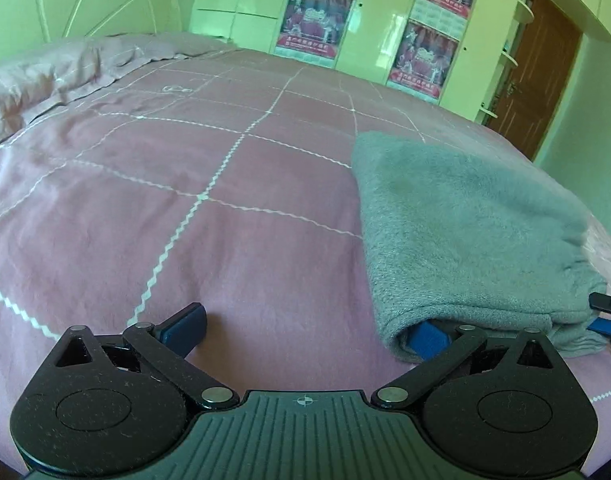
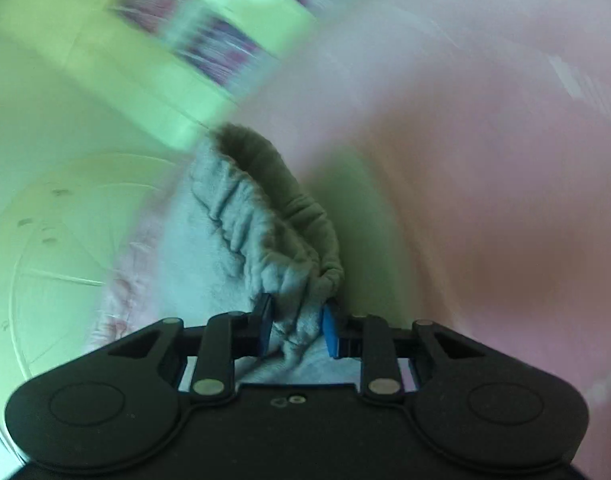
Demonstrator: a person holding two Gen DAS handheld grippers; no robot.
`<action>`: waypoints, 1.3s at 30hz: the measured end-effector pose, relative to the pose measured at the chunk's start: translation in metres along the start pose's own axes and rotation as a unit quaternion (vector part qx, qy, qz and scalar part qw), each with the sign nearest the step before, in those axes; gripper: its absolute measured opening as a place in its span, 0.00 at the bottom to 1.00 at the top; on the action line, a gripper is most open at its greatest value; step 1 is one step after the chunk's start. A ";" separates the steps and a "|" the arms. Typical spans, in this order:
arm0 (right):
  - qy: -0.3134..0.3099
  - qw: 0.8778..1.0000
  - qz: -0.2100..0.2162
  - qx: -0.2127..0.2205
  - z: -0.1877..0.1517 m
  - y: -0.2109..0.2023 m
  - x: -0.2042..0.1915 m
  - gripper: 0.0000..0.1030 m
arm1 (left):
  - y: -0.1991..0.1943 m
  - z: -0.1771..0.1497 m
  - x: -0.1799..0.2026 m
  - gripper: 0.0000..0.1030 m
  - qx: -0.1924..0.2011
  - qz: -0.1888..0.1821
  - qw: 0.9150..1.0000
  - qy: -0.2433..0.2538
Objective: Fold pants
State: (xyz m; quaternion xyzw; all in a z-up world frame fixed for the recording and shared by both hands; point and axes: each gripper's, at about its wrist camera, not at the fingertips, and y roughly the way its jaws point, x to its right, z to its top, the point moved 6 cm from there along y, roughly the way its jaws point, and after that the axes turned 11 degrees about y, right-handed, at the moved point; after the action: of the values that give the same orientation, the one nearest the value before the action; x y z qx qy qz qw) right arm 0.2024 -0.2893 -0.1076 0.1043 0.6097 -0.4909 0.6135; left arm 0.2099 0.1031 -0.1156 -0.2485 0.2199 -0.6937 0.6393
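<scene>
- Grey fleece pants (image 1: pixel 457 232) lie folded near the bed's (image 1: pixel 225 168) right edge.
- Left gripper (image 1: pixel 305 326) low, spread wide — one finger under the near fold.
- Right gripper (image 2: pixel 296 322) tilted, clamping the bunched waistband (image 2: pixel 265 216).

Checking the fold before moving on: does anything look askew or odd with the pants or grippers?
One thing: the left gripper is wide open, yet its right finger sits tucked under the edge of the folded grey pants. The right gripper pinches the bunched waistband; that view is motion-blurred.
</scene>
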 end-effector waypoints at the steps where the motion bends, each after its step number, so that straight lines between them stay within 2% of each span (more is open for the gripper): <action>1: -0.013 1.000 -0.006 0.004 0.002 -0.002 -0.007 0.17 | -0.001 0.000 0.002 1.00 0.000 0.001 1.000 0.006; 3: -0.048 0.999 -0.010 0.010 0.002 -0.002 -0.025 0.17 | 0.000 0.002 0.003 1.00 -0.001 0.004 1.000 0.006; 6: -0.032 0.999 -0.005 0.019 0.004 0.001 -0.024 0.25 | 0.000 0.003 0.002 1.00 -0.001 0.000 1.000 0.001; 8: 0.008 1.000 0.001 0.012 0.006 0.006 -0.014 0.43 | 0.000 0.003 0.002 1.00 -0.002 0.001 1.000 0.002; 9: 0.033 0.999 0.023 0.012 0.008 0.008 -0.013 0.49 | 0.000 0.003 0.002 1.00 -0.001 0.002 1.000 0.002; 10: 0.047 0.998 0.040 0.014 0.011 0.009 -0.013 0.61 | 0.000 0.003 0.002 1.00 -0.001 0.002 1.000 0.002; 11: 0.053 0.997 0.046 0.016 0.012 0.010 -0.012 0.63 | 0.000 0.003 0.002 1.00 -0.002 0.002 1.000 0.003; 12: 0.045 0.998 0.037 0.013 0.014 0.014 -0.014 0.58 | 0.001 0.004 0.001 1.00 -0.002 0.003 1.000 0.004; 13: 0.029 0.999 0.019 0.007 0.014 0.017 -0.016 0.33 | 0.002 0.004 0.001 1.00 -0.002 0.003 1.000 0.003; 14: 0.014 1.000 0.007 0.006 0.015 0.019 -0.020 0.25 | 0.001 0.003 0.001 1.00 -0.001 0.003 1.000 0.003; 16: -0.016 0.999 0.028 0.009 0.017 0.016 -0.039 0.21 | -0.001 0.004 0.001 1.00 0.003 0.008 1.000 0.002; 18: -0.061 0.995 0.069 0.034 0.017 -0.004 -0.069 0.20 | -0.004 0.004 0.002 1.00 0.012 0.014 1.000 -0.001; 20: -0.079 0.987 0.120 0.065 0.020 -0.028 -0.090 0.20 | -0.005 0.005 0.005 1.00 0.021 0.001 1.000 -0.005; 21: -0.093 0.984 0.125 0.083 0.021 -0.037 -0.091 0.19 | -0.004 0.005 0.008 1.00 0.019 -0.005 1.000 0.000; 22: -0.092 0.985 0.112 0.097 0.023 -0.041 -0.080 0.20 | -0.002 0.005 0.011 1.00 0.015 -0.003 1.000 0.009; 23: -0.064 0.991 0.081 0.089 0.028 -0.032 -0.055 0.20 | -0.001 0.003 0.014 1.00 0.013 0.001 1.000 0.016; 24: -0.017 0.998 0.042 0.051 0.033 -0.013 -0.024 0.20 | 0.001 0.002 0.014 1.00 0.010 0.004 1.000 0.017; 25: 0.028 0.999 0.010 0.012 0.035 0.005 0.007 0.20 | 0.002 0.002 0.014 1.00 0.007 0.005 1.000 0.015; 27: 0.076 0.996 0.043 0.016 0.039 0.006 0.028 0.20 | 0.002 0.003 0.013 1.00 0.008 -0.001 1.000 0.011; 28: 0.075 0.996 0.039 0.015 0.041 0.006 0.024 0.21 | 0.001 0.003 0.014 1.00 0.008 0.001 1.000 0.013; 30: 0.023 0.999 0.029 0.023 0.039 0.004 0.003 0.21 | 0.000 0.001 0.013 1.00 0.008 0.004 1.000 0.010; 31: 0.008 0.999 0.037 0.026 0.038 0.002 -0.007 0.21 | -0.001 0.001 0.011 1.00 0.011 0.006 1.000 0.004; 33: 0.000 0.998 0.064 0.030 0.038 0.000 -0.018 0.21 | -0.003 0.000 0.007 1.00 0.015 0.004 1.000 -0.012; 34: 0.000 0.998 0.058 0.030 0.038 0.002 -0.016 0.21 | -0.003 0.000 0.006 1.00 0.016 0.003 1.000 -0.017; 36: 0.032 0.999 0.003 0.009 0.042 0.017 0.013 0.23 | 0.000 -0.003 0.006 1.00 0.011 0.001 1.000 -0.015; 38: 0.083 0.996 0.034 -0.003 0.046 0.016 0.024 0.24 | 0.001 -0.003 0.009 1.00 0.006 0.003 1.000 -0.002; 39: 0.082 0.996 0.039 -0.007 0.047 0.013 0.019 0.26 | 0.001 -0.003 0.010 1.00 0.004 0.004 1.000 0.002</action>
State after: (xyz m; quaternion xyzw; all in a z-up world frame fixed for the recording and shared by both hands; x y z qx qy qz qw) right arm 0.2376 -0.3258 -0.1191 0.1638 0.6569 -0.4520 0.5808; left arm 0.2081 0.0930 -0.1180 -0.2436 0.2198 -0.6922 0.6428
